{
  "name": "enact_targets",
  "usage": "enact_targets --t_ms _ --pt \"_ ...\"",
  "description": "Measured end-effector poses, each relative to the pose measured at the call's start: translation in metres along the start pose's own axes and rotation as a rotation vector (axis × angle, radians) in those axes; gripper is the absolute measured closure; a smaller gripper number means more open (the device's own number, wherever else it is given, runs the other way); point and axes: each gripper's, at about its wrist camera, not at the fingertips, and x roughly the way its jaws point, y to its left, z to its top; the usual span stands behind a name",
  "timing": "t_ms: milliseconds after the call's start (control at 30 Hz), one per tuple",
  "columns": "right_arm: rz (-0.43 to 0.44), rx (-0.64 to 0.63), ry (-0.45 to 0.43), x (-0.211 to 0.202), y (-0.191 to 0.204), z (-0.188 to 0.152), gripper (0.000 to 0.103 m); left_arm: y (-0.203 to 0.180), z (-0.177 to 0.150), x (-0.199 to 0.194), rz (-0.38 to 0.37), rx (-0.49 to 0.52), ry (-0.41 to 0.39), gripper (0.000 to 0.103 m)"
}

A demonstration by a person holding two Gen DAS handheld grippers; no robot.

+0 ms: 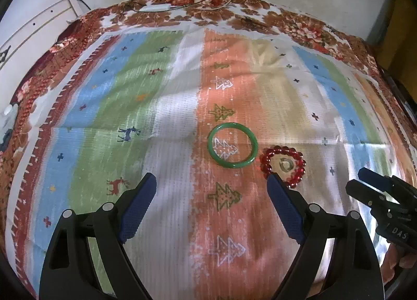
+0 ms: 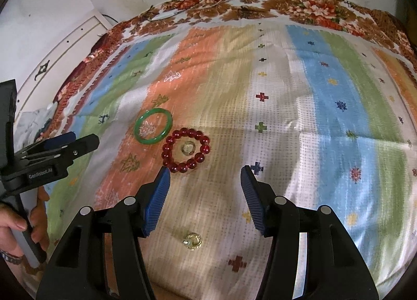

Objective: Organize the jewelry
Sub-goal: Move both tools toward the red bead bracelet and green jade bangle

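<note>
**Left wrist view: both claws released above jewelry on a striped cloth**

Left wrist view shows the left claw [image 1: 212, 180] spread wide, holding nothing, hovering over the striped cloth [image 1: 169, 122]. The green bangle [image 1: 232, 145] lies flat on the orange stripe, and it serves as the landmark. Just to the right of the bangle, almost touching it, lies the red bead bracelet [image 1: 283, 167], with a small pale ring [image 1: 286, 164] inside its circle. One blue fingertip [image 1: 273, 182] of the left claw overlaps the near edge of the bracelet in this view; whether it touches cannot be told.

In the right wrist view, the right claw [image 2: 206, 172] is also released and empty, its fingers parted just nearer the camera than the red bead bracelet [image 2: 186, 150]. The green bangle [image 2: 153, 130] sits up and to the left of the bracelet. A small gold trinket [image 2: 192, 241] rests on the cloth well apart from the bangle, near the camera, between the claw's arms. A floral sheet [image 2: 299, 5] borders the far side of the cloth.
</note>
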Motion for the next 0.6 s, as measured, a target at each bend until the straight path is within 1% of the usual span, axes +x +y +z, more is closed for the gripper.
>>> enact_targets --t_ms 133,333,600 --pt "-0.005 -0.008 0.023 0.012 -0.001 0.003 0.047 0.0 0.004 0.011 -0.008 -0.003 0.019 0.017" --pt "-0.003 -0.007 0.052 0.027 -0.002 0.009 0.047 -0.005 0.009 0.025 -0.005 0.021 0.033 0.017" --pt "-0.01 -0.004 0.095 0.05 -0.006 0.013 0.047 -0.004 0.016 0.046 0.009 0.043 0.052 0.017"
